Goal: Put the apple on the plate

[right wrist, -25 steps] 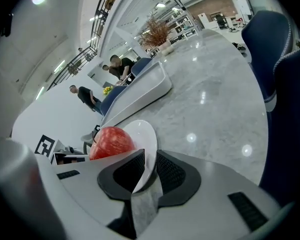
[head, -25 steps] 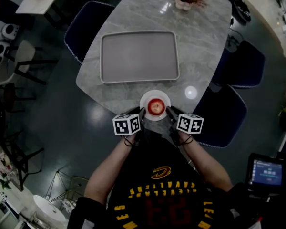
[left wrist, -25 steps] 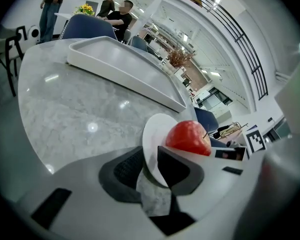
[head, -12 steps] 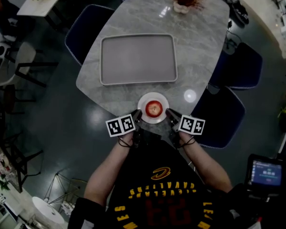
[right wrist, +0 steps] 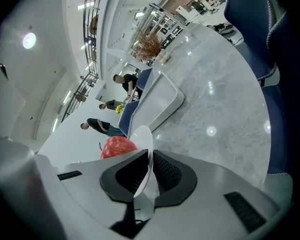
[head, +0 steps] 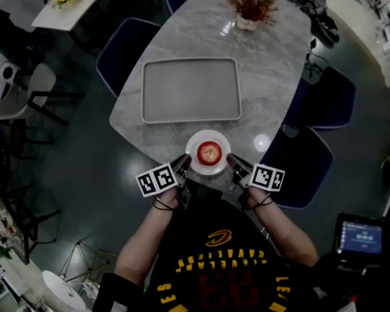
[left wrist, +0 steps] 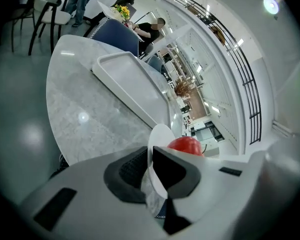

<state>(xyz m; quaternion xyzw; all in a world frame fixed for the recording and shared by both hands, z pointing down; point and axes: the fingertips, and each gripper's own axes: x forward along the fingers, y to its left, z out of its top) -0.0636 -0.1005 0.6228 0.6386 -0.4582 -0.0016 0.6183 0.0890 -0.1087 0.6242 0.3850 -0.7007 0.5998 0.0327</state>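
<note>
Biggest thing here is the grey marble table (head: 273, 77), with navy chairs tucked in around it: one on the far left (head: 125, 49), one on the near right (head: 307, 166). A big grey tray (head: 190, 90) lies flat around the middle of the table with nothing on it. Way at the far end is a little pot of dried reddish twigs (head: 249, 6).

The person stands at the near end with a tool in each hand. Right at the near edge of the table, between the two tools, is a small white plate (head: 194, 147). I can't tell whether it's resting on the marble or held just above it.

The left gripper (head: 182, 166) is on the plate's left side. Its jaws have just been closing, and its own view shows the plate's rim (left wrist: 159, 134) pinched between the dark pads. The right gripper (head: 233, 163) does the same on the right side, with its pads clamped on the thin white rim (right wrist: 143, 135).

The apple (head: 209, 152) is red and sits in the middle of the plate. It peeks over the rim in both gripper views (left wrist: 186, 144) (right wrist: 118, 147), and neither tool touches it.
</note>
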